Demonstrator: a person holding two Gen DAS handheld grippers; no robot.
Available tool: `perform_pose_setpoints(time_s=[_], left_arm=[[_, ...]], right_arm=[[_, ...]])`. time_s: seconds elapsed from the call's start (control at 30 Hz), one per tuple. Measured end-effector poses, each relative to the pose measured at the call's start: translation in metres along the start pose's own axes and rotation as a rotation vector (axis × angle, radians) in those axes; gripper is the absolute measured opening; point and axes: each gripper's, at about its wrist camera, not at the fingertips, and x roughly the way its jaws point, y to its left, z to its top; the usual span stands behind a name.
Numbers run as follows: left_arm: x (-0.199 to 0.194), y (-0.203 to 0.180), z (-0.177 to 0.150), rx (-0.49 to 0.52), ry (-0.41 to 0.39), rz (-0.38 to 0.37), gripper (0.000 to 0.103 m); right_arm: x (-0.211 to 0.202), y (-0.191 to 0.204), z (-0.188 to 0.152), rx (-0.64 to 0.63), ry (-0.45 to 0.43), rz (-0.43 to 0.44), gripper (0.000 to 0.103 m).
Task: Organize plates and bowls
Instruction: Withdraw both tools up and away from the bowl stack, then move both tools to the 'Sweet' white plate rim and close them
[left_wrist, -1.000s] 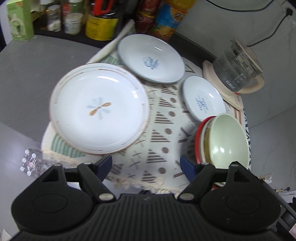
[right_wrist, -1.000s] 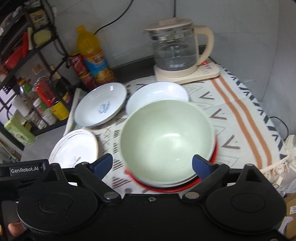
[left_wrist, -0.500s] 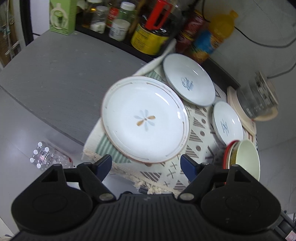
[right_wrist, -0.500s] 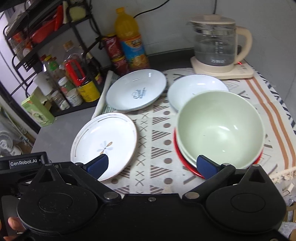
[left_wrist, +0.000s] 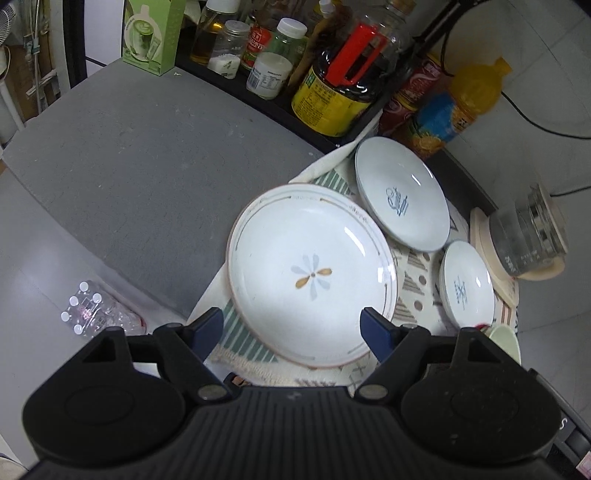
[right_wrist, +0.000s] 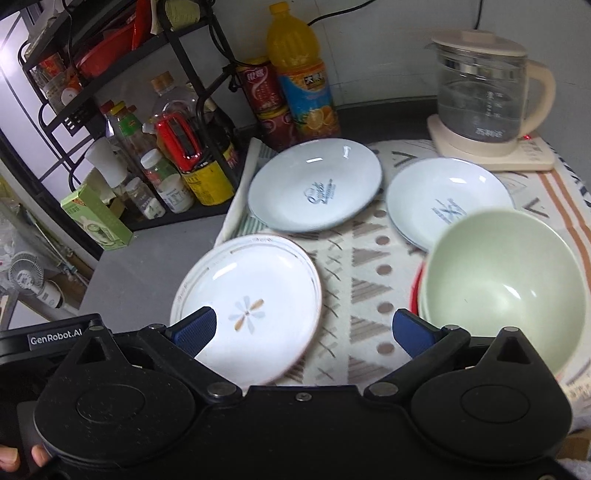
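Patterned cloth covers the worktop. Both the left hand-held gripper and right hand-held gripper are spread, empty. Centre frame, the flower plate probably needs an even rim grip.

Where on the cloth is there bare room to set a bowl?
Bare patterned cloth between flower plate, green bowl and both blue-script plates. Crowded behind, by bottles and kettle.

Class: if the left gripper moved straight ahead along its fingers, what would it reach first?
Probably the white flower-pattern plate: it fills the gap ahead of the open left gripper, lying on the patterned cloth. Depth is uncertain.
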Motion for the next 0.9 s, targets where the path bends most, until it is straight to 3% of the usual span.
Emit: perform_pose_setpoints(time_s=[0.4, 0.6, 0.9], left_arm=[[0.031, -0.026, 0.052, -0.058, -0.017, -0.052, 0.079], [0.058, -0.044, 0.074, -0.09, -0.023, -0.079, 0.075], [0.113, -0.063, 0.097, -0.145, 0.0, -0.11, 0.045]], right_arm=[[0.049, -0.019, 0.058, 0.108, 0.039, 0.056, 0.1], [0.078, -0.035, 0.083, 0.174, 0.082, 0.049, 0.086], [0.126, -0.065, 0.106, 0.328, 0.185, 0.07, 0.057]])
